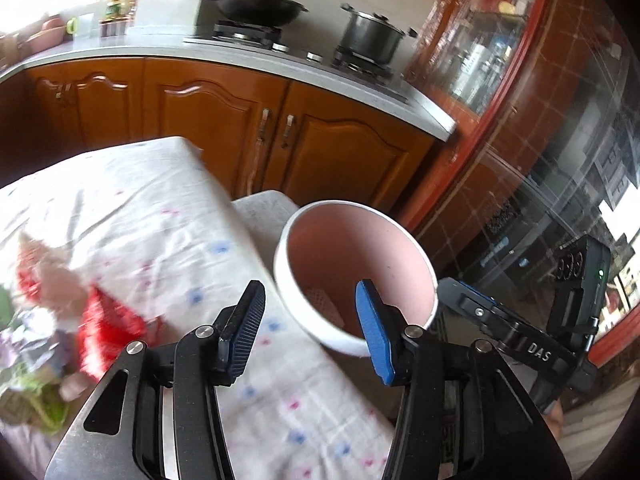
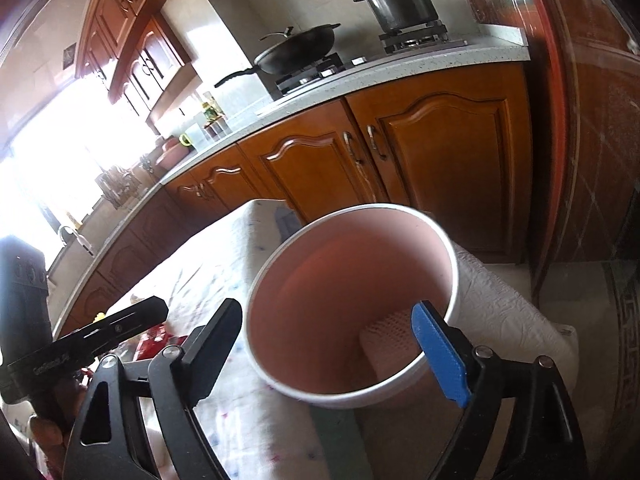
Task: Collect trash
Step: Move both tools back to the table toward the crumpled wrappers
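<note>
Two tools: both are working at the edge of a cloth-covered bench (image 1: 152,208) in a kitchen, beside a pink-lined bin (image 1: 356,272).
Left tool (image 1: 310,332): its jaws are standing wide apart and holding nothing, hovering over the bench edge just beside the bin's rim.
Right tool (image 2: 332,344): its jaws are gaping wide, with the blue finger (image 2: 438,354) sitting inside the bin's rim and the black one outside; whether it is actually pinching the wall cannot be told.
Trash (image 1: 60,312): a blurred heap of red, green and pale wrappers is lying on the cloth at the bench's near-left end, well apart from the bin.
Bin contents: one whitish, net-textured piece (image 2: 390,332) is resting at the bottom.
Bin position: it is tilting toward the cameras, at the bench's edge; what supports it is hidden.
Risk, bin: if the right tool is not gripping firmly, the tilted bin is likely slipping or tipping and spilling its piece.
Risk, trash: crumpled wrappers are likely sliding out of a loose pinch, or dropping short of the rim during the carry.
Risk, cloth: a low grab could be snagging the tablecloth and dragging the heap.
</note>
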{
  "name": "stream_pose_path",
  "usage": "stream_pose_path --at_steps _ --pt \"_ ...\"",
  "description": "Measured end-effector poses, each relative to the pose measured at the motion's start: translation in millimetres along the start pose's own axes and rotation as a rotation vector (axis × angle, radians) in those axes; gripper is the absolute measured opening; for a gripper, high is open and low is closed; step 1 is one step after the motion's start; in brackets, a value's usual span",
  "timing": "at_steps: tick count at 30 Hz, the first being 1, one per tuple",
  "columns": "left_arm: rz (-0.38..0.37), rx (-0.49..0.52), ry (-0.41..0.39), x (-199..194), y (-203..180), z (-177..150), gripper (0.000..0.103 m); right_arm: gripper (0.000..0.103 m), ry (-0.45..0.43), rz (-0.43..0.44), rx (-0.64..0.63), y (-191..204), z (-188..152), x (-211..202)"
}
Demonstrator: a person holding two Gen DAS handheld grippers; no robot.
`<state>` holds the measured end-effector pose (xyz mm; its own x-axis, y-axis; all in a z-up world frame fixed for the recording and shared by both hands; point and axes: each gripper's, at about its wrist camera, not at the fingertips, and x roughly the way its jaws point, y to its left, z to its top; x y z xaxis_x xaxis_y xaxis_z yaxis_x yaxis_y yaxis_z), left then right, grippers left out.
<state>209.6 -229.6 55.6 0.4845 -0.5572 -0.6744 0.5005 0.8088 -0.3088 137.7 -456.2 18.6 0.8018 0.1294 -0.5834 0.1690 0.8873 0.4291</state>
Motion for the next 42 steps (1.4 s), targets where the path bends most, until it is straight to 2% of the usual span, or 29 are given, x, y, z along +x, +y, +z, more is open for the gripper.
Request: stream_pose_path --at_steps 3,20,30,38,42 --pt "0.027 -0.03 -0.021 -16.3 15.8 -6.8 0.055 0.089 -0.005 0.015 -0.007 10.2 -5.5 -3.9" --pt "0.161 -0.158 -0.109 -98.6 102.2 -51.0 0.057 0.089 0.057 0.13 -0.088 84.2 -44.1 9.2" --pt "0.199 -0.207 -0.109 -115.4 135.7 -68.2 0.057 0.089 0.096 0.182 -0.157 129.6 -59.8 24.9" --pt "0.231 -0.224 -0.105 -117.6 153.4 -68.9 0.06 0.089 0.112 0.198 -0.19 151.9 -65.4 35.4" --pt "0.249 -0.216 -0.079 -111.2 163.7 -65.6 0.061 0.089 0.126 0.203 -0.207 162.8 -65.6 44.4"
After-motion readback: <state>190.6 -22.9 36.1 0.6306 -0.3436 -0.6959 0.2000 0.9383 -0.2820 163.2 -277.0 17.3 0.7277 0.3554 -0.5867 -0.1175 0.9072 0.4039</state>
